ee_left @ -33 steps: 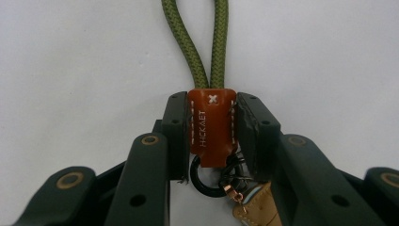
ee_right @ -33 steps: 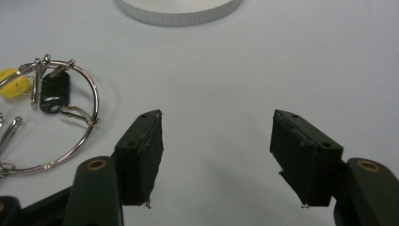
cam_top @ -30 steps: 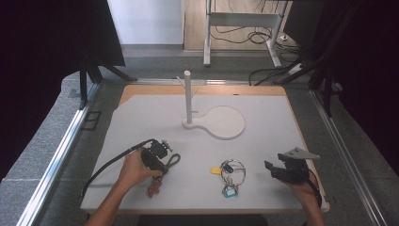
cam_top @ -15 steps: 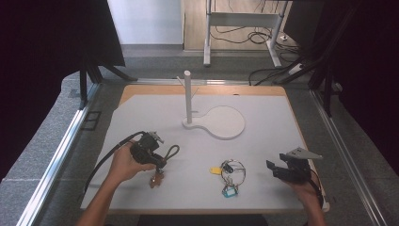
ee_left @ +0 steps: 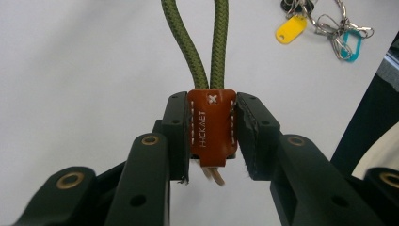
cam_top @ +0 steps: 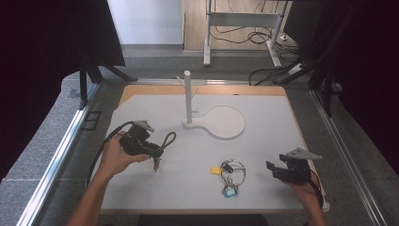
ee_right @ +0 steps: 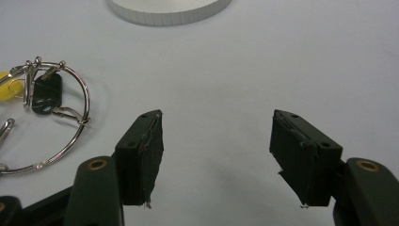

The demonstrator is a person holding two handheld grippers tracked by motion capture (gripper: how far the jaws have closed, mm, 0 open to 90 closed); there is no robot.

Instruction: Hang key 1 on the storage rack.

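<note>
- Olive-green braided cord loop (ee_left: 207, 42) with an orange-brown leather tab (ee_left: 211, 126), clamped by that tab between the two black jaws of the left gripper (ee_left: 211, 136); pads pressed against both sides of the leather.
- Seen in the left gripper view: white stitching and small stamped lettering on the tab, two strands of cord running up and away from it, a pale strip poking out below the tab.
- Seen in the high view: left gripper (cam_top: 149, 149) held above the white table (cam_top: 263, 141) on its left half, cord loop (cam_top: 167, 140) arching out toward the middle, a short end dangling beneath.
- Held in the left hand (cam_top: 115, 157), black cable trailing back toward the table's near left edge.
- Right gripper (ee_right: 216, 155) with jaws standing wide apart, nothing between the pads, just bare white surface.
- In the high view, right gripper (cam_top: 282, 170) low near the front right corner, in the right hand (cam_top: 306, 193).
- Bunch of keys (cam_top: 229, 175) lying flat between the two grippers: metal ring (ee_right: 56, 122), yellow tag (ee_left: 290, 29), black fob (ee_right: 45, 92), teal tag (cam_top: 228, 190).
- Keys just beside the right gripper's left jaw, not touching.
- White stand (cam_top: 216, 123) farther back near the middle: upright post (cam_top: 188, 94) on a flat rounded base, well apart from cord and keys.
</note>
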